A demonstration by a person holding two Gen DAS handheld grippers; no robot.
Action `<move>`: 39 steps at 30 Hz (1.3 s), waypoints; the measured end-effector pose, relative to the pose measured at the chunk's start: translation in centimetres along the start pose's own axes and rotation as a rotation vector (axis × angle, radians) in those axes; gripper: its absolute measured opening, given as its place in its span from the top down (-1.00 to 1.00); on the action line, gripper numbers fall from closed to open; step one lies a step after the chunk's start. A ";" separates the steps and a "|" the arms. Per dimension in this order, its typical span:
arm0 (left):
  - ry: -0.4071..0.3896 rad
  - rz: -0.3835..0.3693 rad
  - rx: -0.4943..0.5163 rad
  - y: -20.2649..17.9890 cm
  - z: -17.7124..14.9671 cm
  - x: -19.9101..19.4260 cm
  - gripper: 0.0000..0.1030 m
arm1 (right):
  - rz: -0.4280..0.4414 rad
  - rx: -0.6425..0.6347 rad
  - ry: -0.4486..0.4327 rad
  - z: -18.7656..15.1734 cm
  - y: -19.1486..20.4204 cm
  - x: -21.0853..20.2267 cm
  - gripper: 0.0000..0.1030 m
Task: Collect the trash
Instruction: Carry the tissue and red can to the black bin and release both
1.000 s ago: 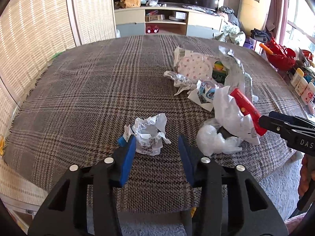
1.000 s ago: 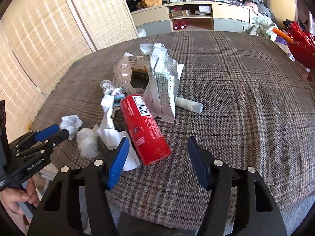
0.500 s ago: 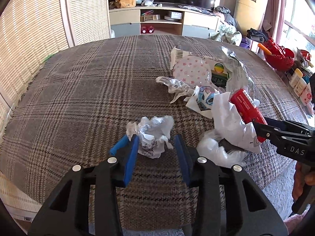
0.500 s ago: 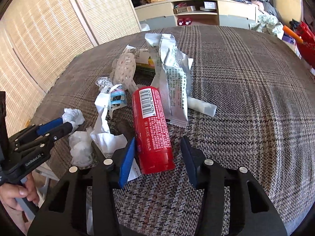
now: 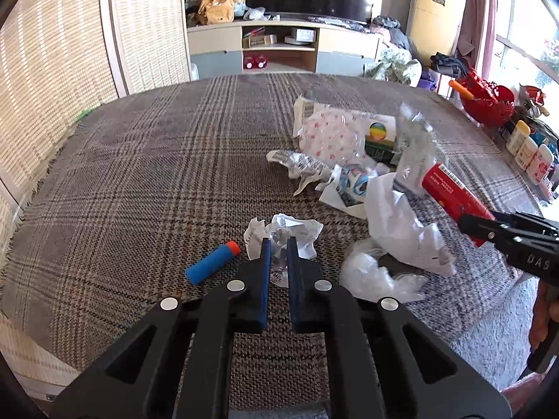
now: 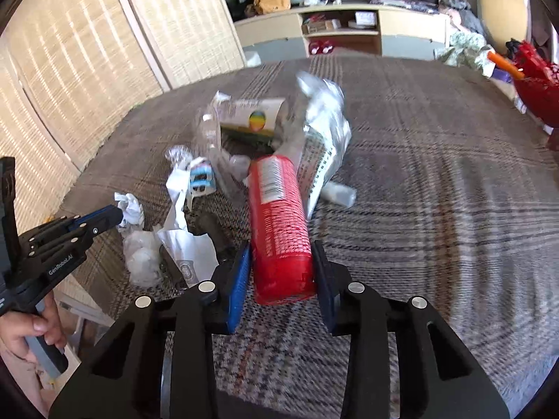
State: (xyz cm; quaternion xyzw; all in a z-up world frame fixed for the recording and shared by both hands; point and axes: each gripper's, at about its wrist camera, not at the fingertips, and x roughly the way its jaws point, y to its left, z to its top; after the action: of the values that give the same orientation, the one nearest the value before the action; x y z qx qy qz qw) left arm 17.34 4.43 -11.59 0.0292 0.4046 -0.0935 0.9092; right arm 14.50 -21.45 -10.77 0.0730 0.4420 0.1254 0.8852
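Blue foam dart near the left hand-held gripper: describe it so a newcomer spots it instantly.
Start at the plaid tablecloth and go to its near edge, where the left hand-held gripper pinches a crumpled paper ball. Just left of that lies the foam dart, a short blue cylinder with an orange tip, the only non-paper item there.

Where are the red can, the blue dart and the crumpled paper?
Red can (image 6: 279, 230): right wrist view, middle of its side.
Blue dart (image 5: 209, 268): left wrist view, blue foam body.
Crumpled paper (image 5: 297, 228): left wrist view, top folds.
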 end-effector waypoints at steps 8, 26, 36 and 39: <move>-0.110 0.003 0.007 -1.0 0.4 -4.6 0.92 | 0.026 0.014 -0.080 -1.2 -0.1 -4.5 0.33; -0.135 -0.086 0.013 -8.1 -8.4 -12.5 0.93 | -0.025 0.043 -0.091 -10.3 -0.8 -11.5 0.33; 0.003 -0.159 -0.040 -11.0 -15.6 -9.9 0.93 | 0.031 0.099 0.040 -16.2 -0.1 -8.6 0.33; 0.050 -0.161 -0.041 -11.6 -17.0 -8.7 0.93 | 0.032 0.131 0.100 -17.2 -0.4 -7.1 0.33</move>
State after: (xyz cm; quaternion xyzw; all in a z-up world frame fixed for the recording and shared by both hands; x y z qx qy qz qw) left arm -3.06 -3.52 -16.29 -0.0196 0.4301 -0.1572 0.8888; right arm -3.31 -23.53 -15.68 0.1313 0.4917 0.1141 0.8532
